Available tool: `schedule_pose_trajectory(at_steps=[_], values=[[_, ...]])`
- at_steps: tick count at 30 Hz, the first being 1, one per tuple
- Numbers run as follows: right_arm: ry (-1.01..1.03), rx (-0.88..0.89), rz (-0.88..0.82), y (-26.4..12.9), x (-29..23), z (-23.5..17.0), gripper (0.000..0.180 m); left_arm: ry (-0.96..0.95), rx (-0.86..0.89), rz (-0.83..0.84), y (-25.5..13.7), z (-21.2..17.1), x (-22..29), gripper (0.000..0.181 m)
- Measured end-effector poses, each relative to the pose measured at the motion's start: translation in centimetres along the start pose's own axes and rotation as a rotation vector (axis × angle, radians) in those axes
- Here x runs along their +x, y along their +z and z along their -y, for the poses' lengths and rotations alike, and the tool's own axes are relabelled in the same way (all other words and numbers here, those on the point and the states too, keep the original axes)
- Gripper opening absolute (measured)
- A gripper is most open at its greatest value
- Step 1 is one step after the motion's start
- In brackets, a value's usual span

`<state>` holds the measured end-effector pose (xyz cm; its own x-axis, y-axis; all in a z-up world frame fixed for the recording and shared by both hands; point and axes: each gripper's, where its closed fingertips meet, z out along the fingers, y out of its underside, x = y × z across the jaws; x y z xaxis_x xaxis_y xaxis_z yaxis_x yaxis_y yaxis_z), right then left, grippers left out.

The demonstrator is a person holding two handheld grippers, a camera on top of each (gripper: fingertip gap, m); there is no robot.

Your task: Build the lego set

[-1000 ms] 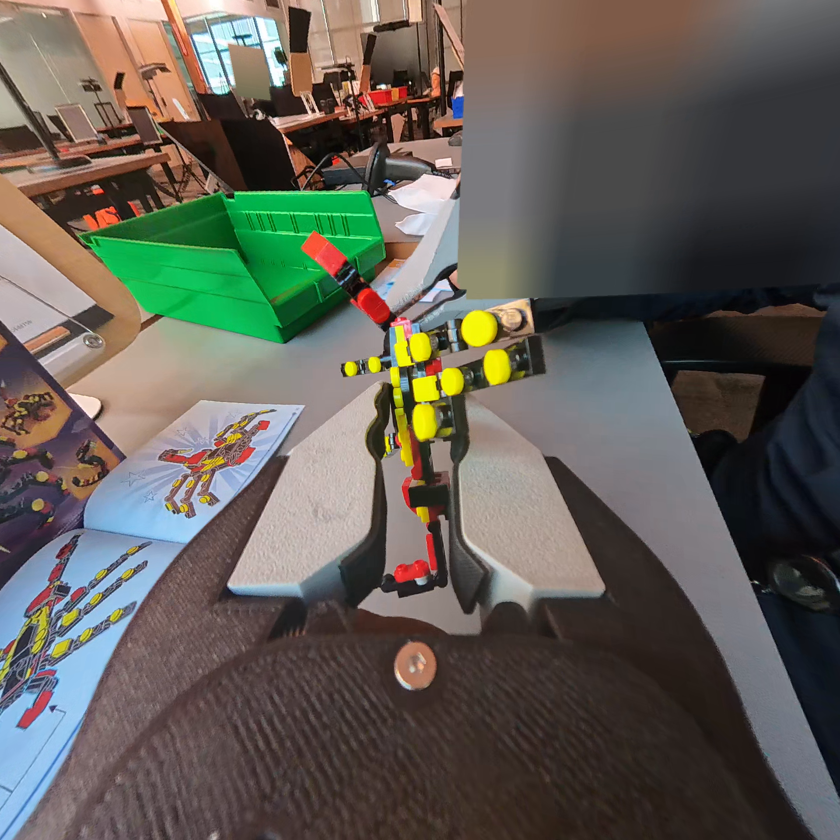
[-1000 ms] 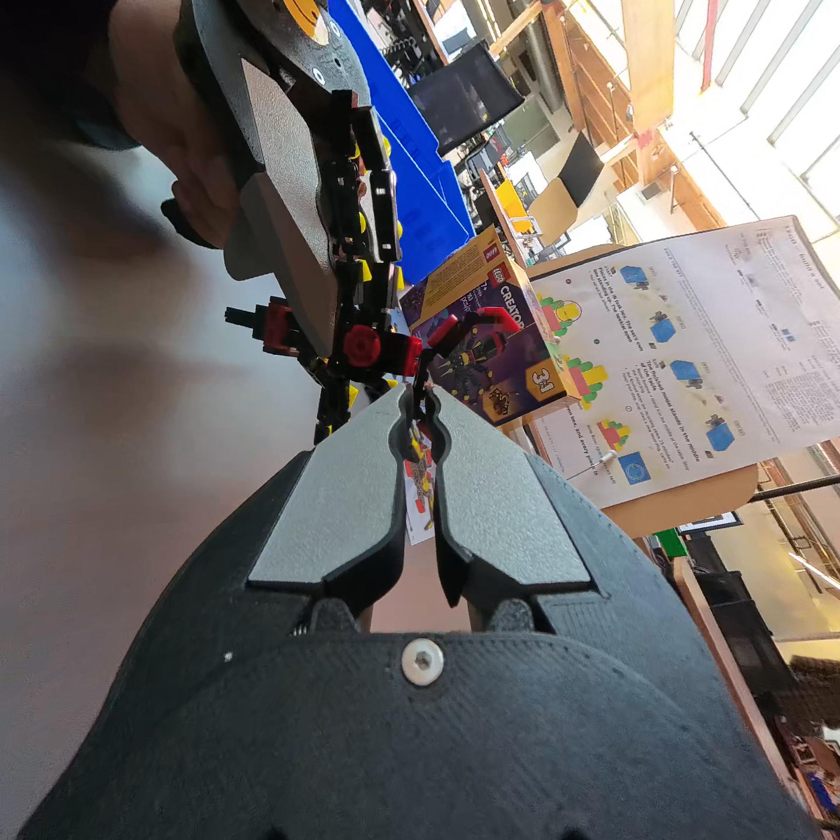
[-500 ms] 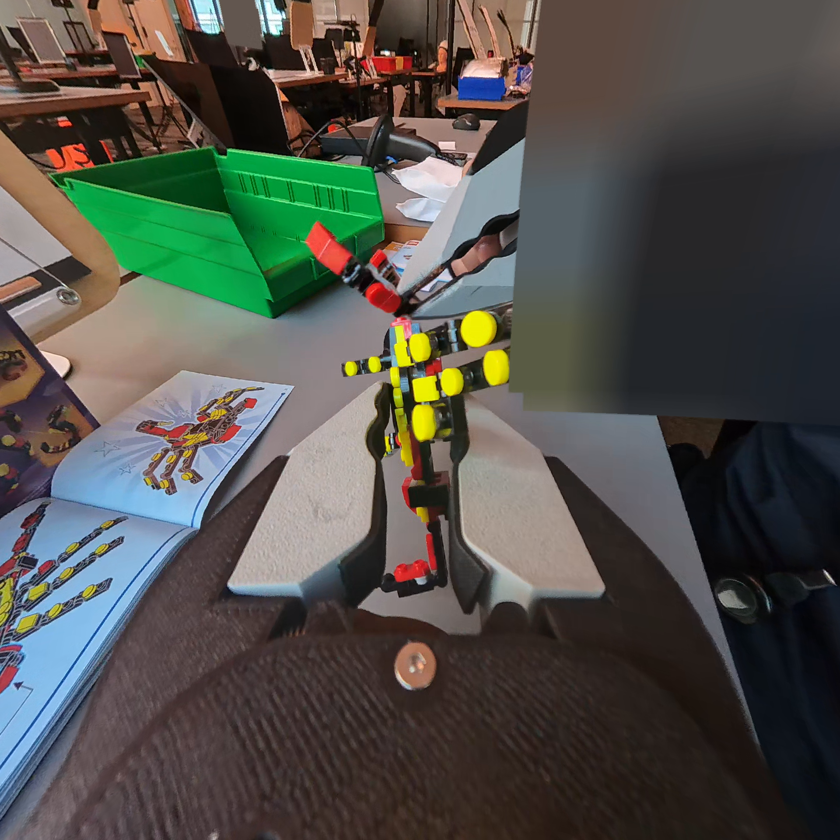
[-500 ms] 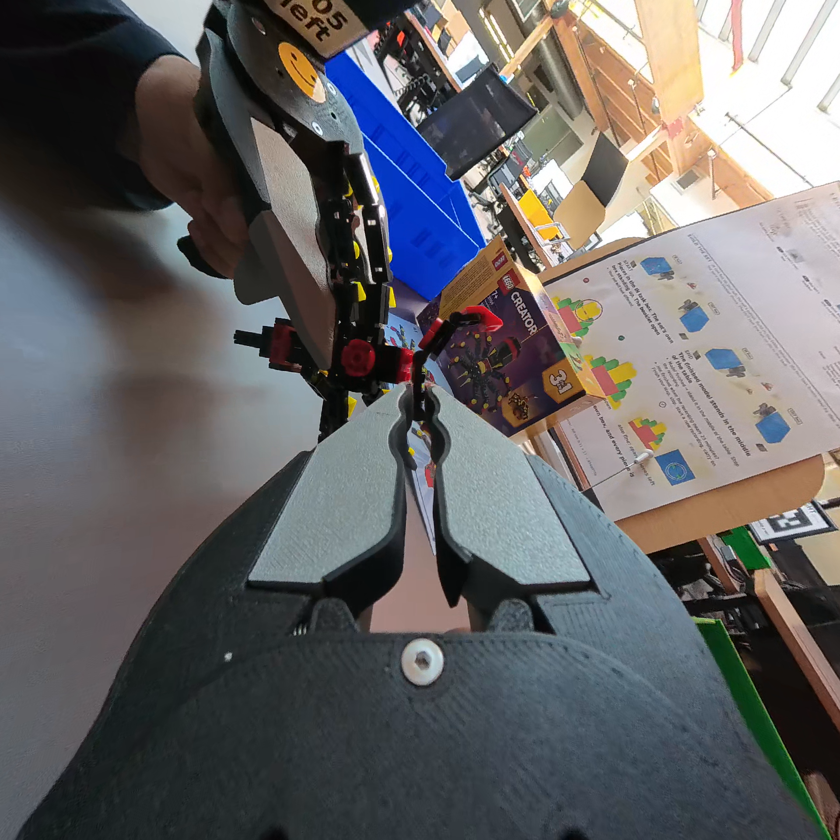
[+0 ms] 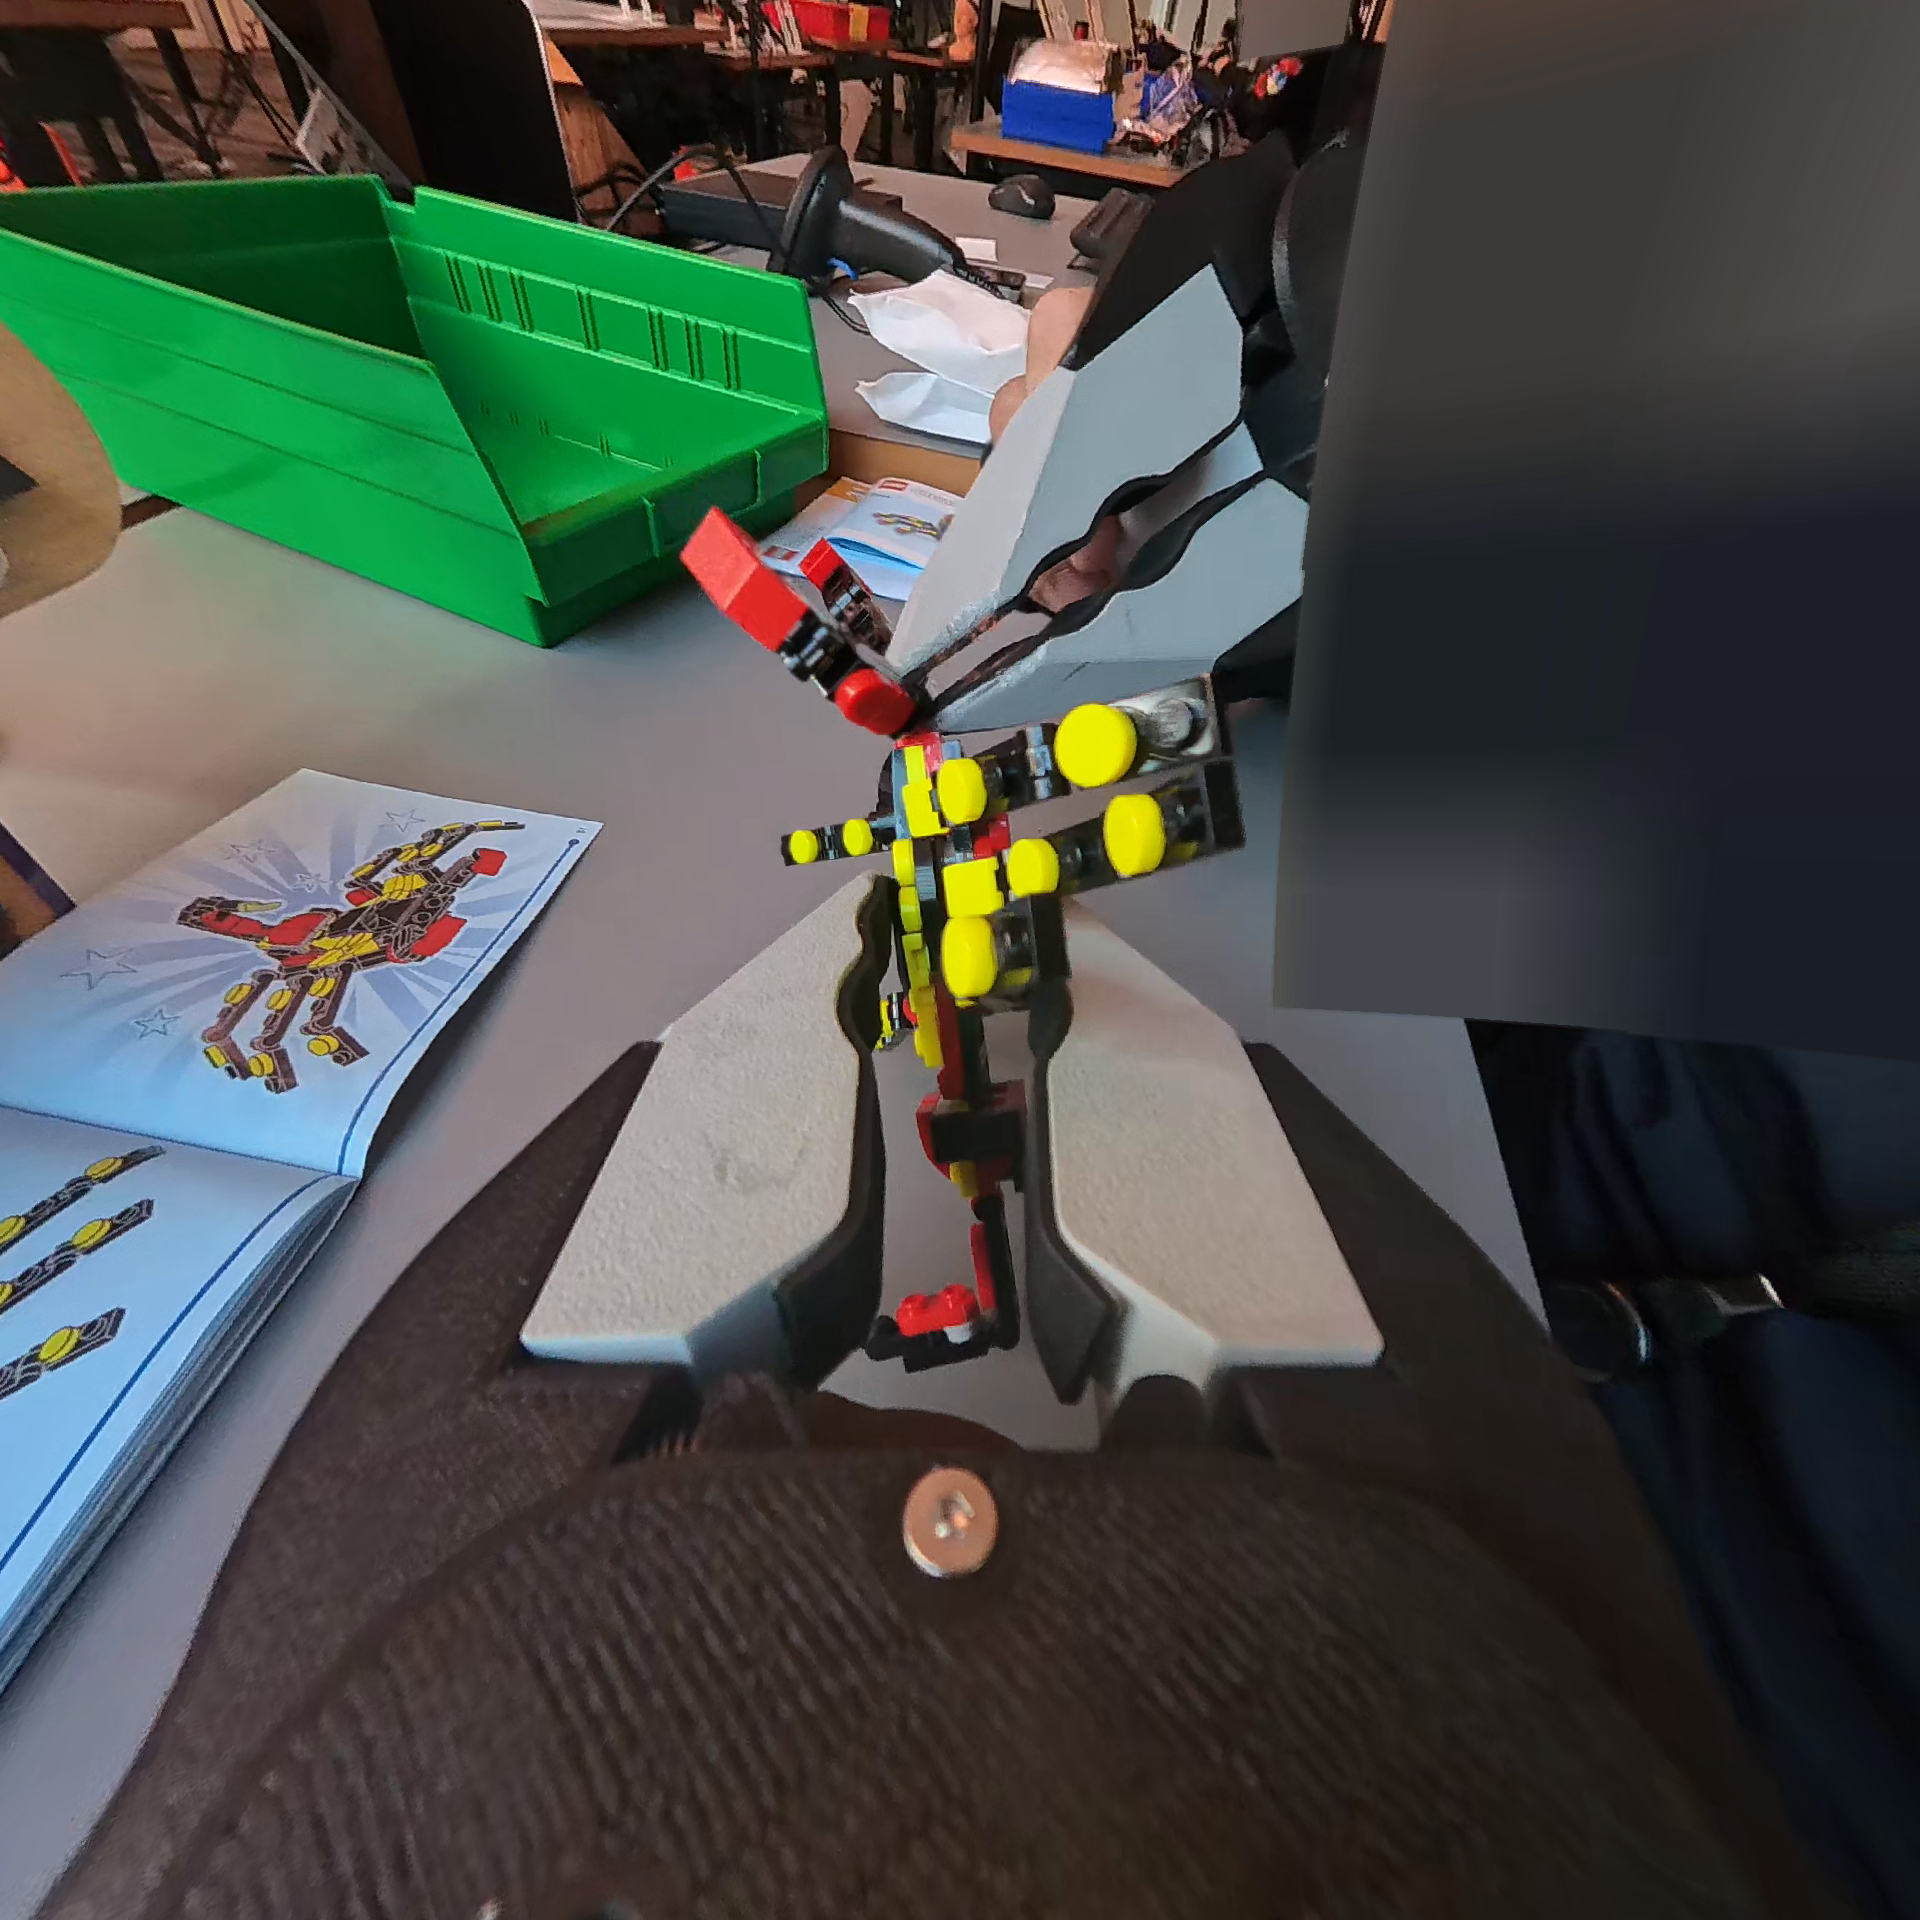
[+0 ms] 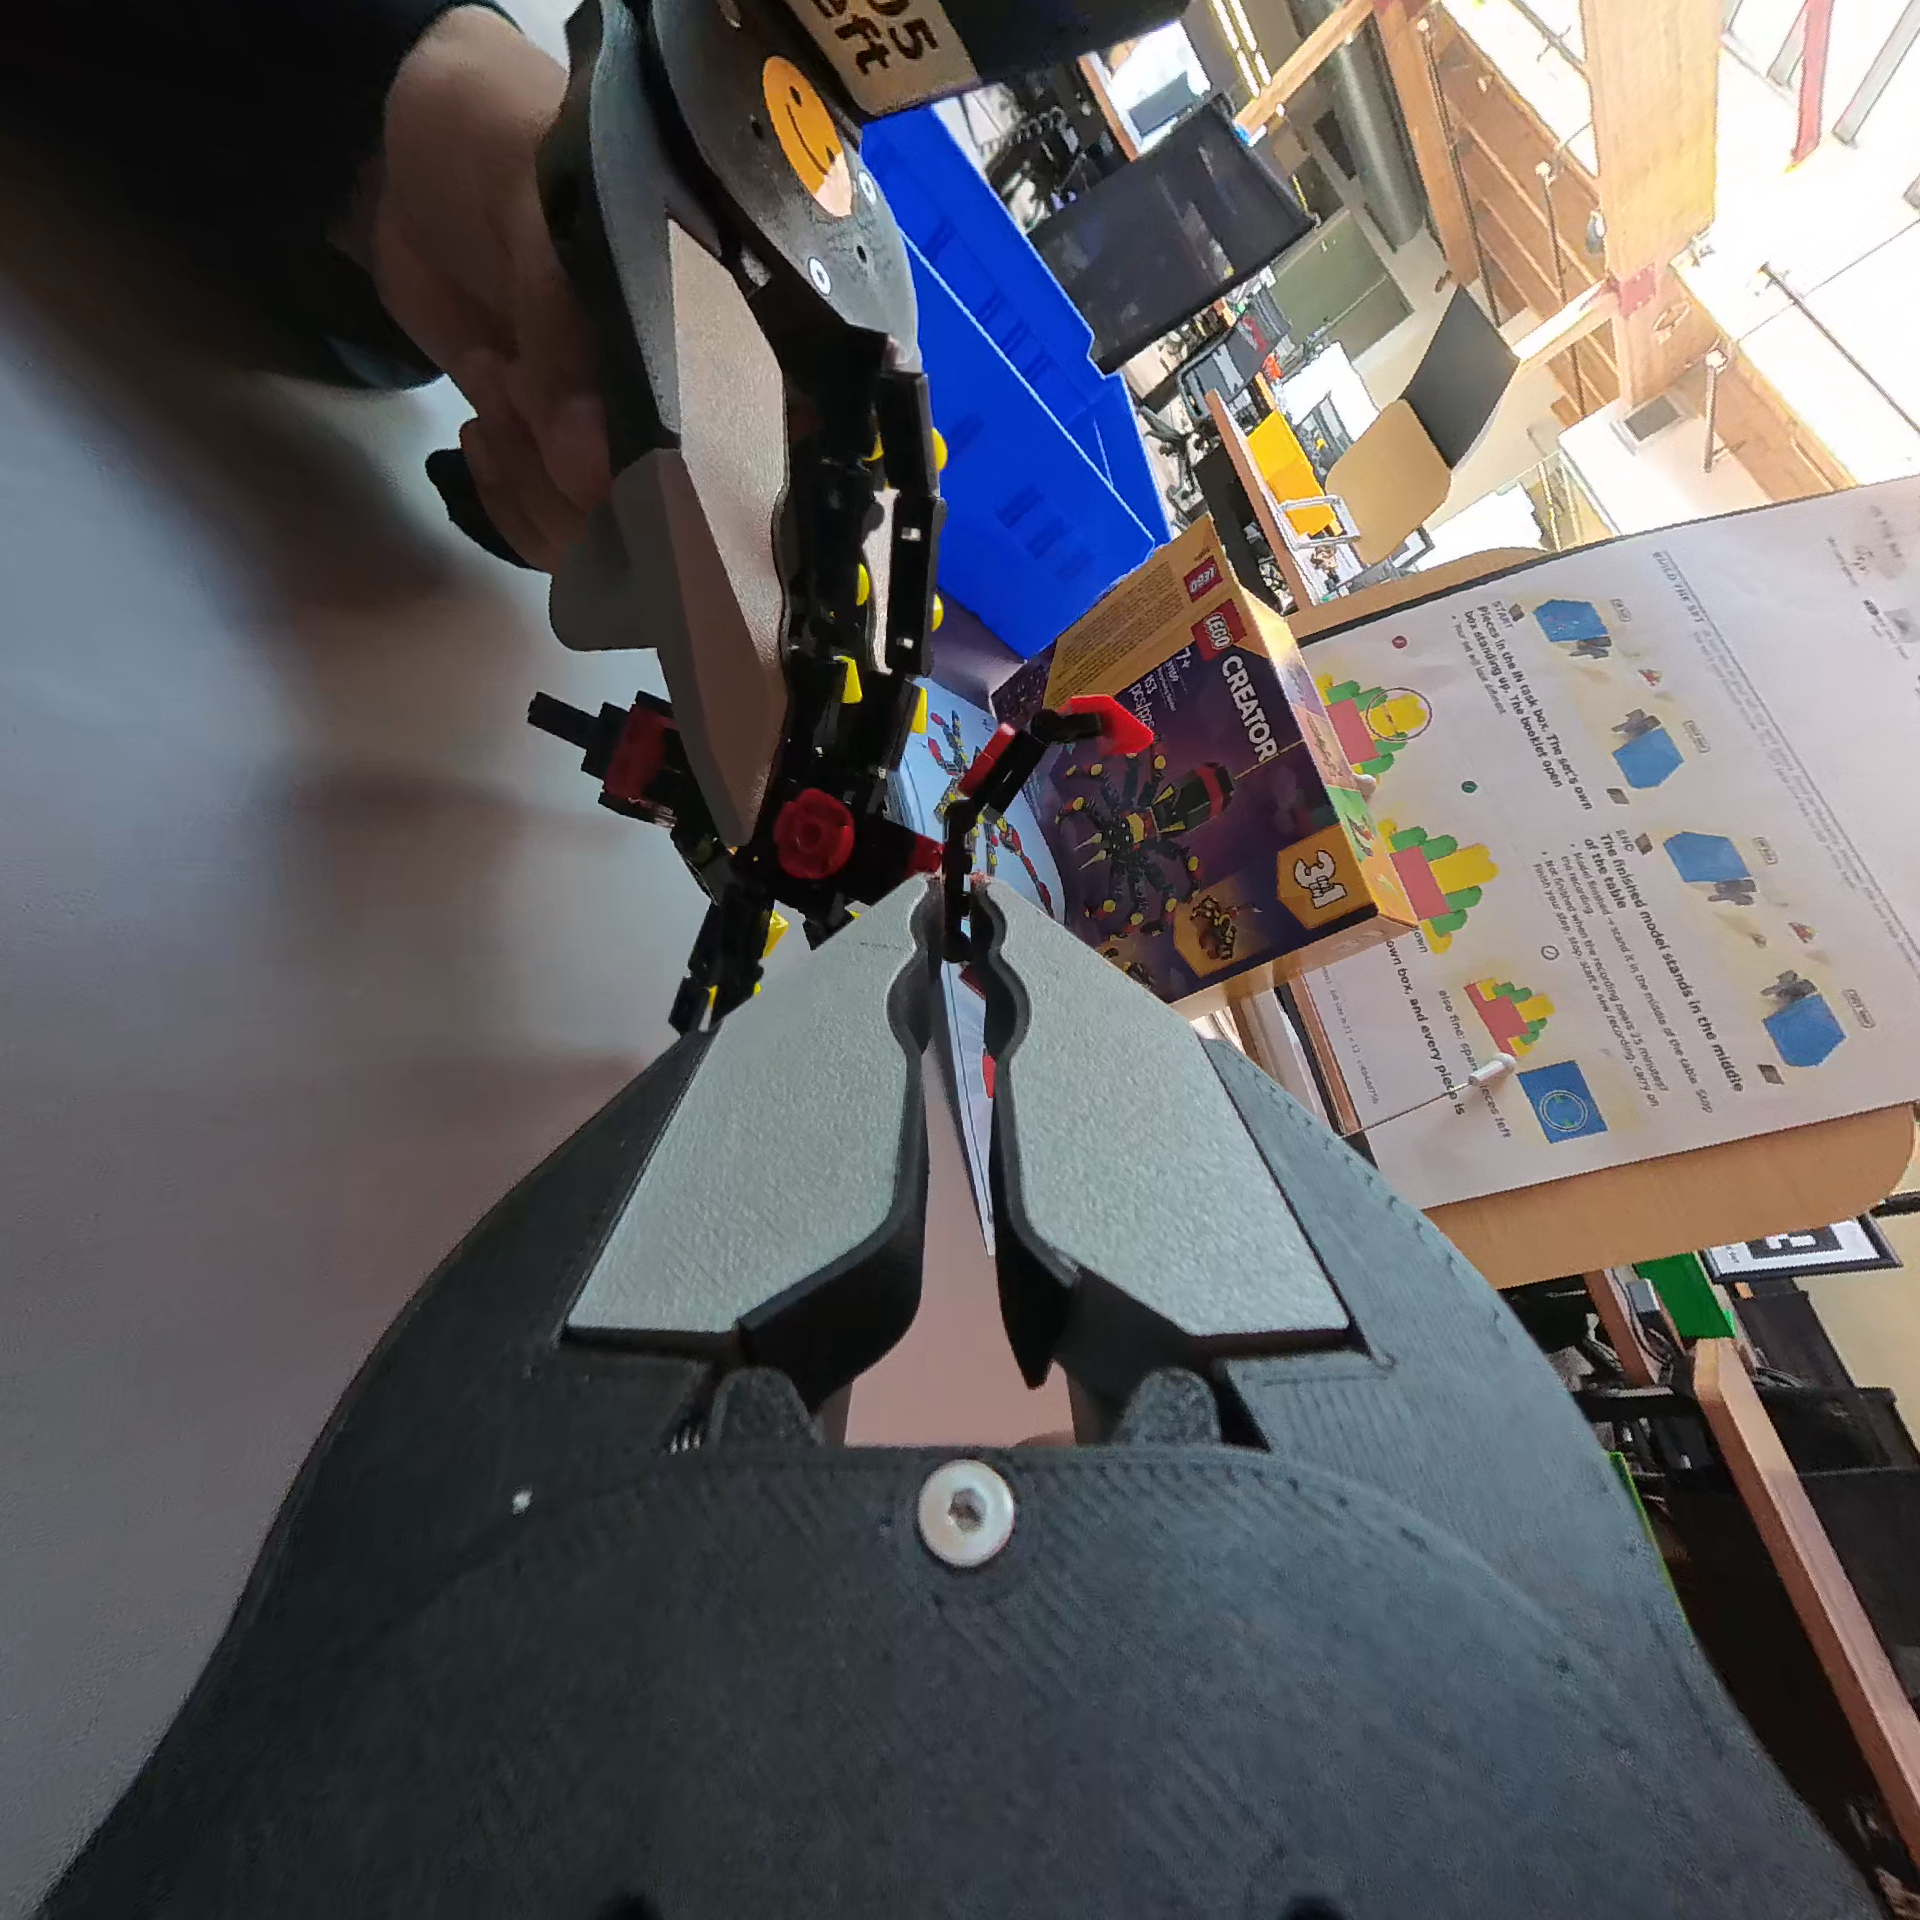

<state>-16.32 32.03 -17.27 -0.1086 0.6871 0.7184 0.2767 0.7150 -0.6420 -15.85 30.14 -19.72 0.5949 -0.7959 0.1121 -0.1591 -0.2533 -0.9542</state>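
My left gripper point(image 5: 956, 935) is shut on the black, red and yellow lego model point(image 5: 966, 894), held above the grey table point(image 5: 416, 707). The model's legs with yellow studs stick out to the right. My right gripper point(image 6: 958, 904) is shut on a thin black and red claw limb point(image 6: 997, 779) that joins the model point(image 6: 821, 831) at its red joint. In the left wrist view the right gripper point(image 5: 914, 691) comes in from the upper right, its tips at the red claw piece point(image 5: 769, 603). In the right wrist view the left gripper point(image 6: 769, 800) shows with a hand behind it.
A green bin point(image 5: 468, 364) stands at the back left. An open instruction booklet point(image 5: 260, 987) lies at the left. The set's box point(image 6: 1195, 790), a printed sheet on a board point(image 6: 1662, 831) and a blue bin point(image 6: 1008, 416) show in the right wrist view. A person sits at the right edge. The tips of both grippers are at nearly the same place.
Both grippers keep their grip. The pair has shifted a little against the background; the right gripper and claw limb look closer in the left wrist view.
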Motion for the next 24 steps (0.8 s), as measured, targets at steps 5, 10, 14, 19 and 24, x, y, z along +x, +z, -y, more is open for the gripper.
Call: schedule_pose_trajectory(at_steps=[5, 10, 14, 19, 24], values=[[-0.018, 0.009, 0.053, -0.2, -0.6, 0.1, 0.002, -0.003, -0.017, 0.002, 0.2, -0.3, -0.1, 0.021], [-0.008, 0.002, 0.091, -0.1, -0.8, 0.0, 0.001, -0.015, -0.014, 0.004, 0.1, -0.3, -0.3, 0.021], [0.029, 0.017, 0.119, 0.0, -1.0, -0.3, 0.001, -0.032, -0.014, -0.005, 0.1, -0.4, -0.3, 0.021], [0.102, 0.034, 0.185, -0.1, -1.4, -0.5, 0.001, -0.020, -0.033, -0.005, 0.2, -0.7, -0.3, 0.021], [0.116, -0.006, 0.127, -0.1, -0.1, -1.3, 0.001, -0.038, -0.026, -0.014, 0.1, -0.6, -0.2, 0.021]])
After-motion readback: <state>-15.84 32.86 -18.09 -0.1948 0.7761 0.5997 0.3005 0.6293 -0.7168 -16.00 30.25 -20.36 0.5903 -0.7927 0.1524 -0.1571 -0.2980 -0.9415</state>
